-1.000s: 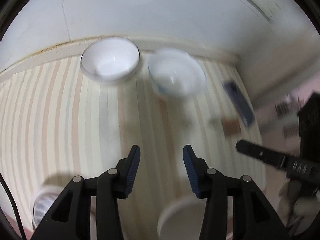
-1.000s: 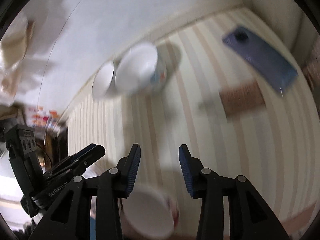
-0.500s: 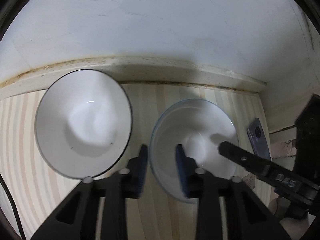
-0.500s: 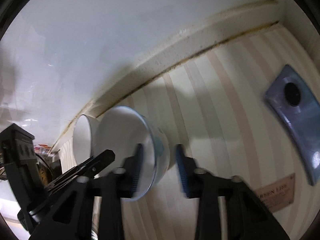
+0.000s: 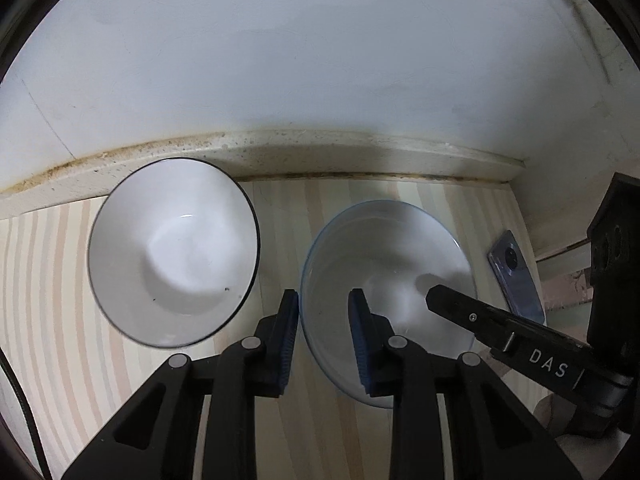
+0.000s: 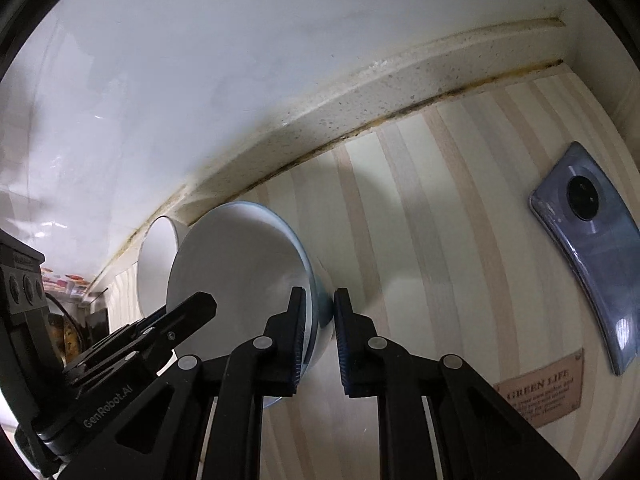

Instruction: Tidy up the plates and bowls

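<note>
Two white bowls stand side by side on the striped counter by the back wall. The blue-rimmed bowl point(image 5: 392, 256) is on the right, the black-rimmed bowl point(image 5: 172, 252) on the left. My left gripper point(image 5: 323, 312) straddles the blue-rimmed bowl's left rim, one finger outside, one inside, with a gap still showing. My right gripper point(image 6: 320, 316) straddles the same bowl's point(image 6: 240, 264) right rim, jaws narrowly apart. The black-rimmed bowl point(image 6: 156, 264) shows behind it in the right wrist view.
A blue-grey phone point(image 6: 592, 256) lies face down on the counter at the right, also in the left wrist view point(image 5: 516, 276). A brown label point(image 6: 540, 392) is fixed near it. A stained ledge point(image 5: 320, 152) and the white wall close off the back.
Both grippers moved forward to the back of the counter and closed in around opposite rims of the blue-rimmed bowl, their jaws narrowing from wide open.
</note>
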### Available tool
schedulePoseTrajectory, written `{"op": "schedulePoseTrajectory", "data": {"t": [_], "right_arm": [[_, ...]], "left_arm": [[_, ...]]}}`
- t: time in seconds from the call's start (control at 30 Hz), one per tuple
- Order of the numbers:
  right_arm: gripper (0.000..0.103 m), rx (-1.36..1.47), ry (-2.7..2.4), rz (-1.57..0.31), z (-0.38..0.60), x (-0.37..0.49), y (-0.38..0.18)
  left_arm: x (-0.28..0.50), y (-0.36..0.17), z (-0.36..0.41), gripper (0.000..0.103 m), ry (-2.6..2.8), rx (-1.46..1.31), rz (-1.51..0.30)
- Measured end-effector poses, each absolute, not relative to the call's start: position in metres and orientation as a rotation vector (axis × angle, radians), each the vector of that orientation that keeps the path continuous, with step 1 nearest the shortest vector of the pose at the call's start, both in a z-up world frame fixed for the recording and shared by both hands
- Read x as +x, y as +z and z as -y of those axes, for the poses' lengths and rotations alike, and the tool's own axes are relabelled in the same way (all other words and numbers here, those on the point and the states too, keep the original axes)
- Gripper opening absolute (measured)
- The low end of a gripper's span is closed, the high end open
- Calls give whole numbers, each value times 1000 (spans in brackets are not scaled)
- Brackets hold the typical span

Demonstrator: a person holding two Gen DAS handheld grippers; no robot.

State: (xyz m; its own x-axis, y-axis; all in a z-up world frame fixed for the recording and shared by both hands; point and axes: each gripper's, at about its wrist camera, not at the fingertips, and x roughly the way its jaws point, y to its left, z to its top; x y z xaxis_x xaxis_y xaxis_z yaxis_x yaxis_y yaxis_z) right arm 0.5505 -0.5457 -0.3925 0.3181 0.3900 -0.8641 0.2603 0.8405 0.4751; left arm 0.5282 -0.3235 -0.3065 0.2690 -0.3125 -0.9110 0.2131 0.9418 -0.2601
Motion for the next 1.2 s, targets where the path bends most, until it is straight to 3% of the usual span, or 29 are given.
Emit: {"op": "schedulePoseTrajectory", "data": {"t": [0.63, 0.9, 1.2], "right_arm": [[16, 538, 167, -1235, 522, 437, -299], [16, 523, 156, -1253, 509, 364, -283], [16, 582, 122, -1331, 505, 301, -308]], "left_arm": [[414, -223, 289, 23, -419, -115, -1158], [354, -227, 281, 23, -464, -109, -1209], [309, -249, 282, 23, -497, -68, -1275]]}}
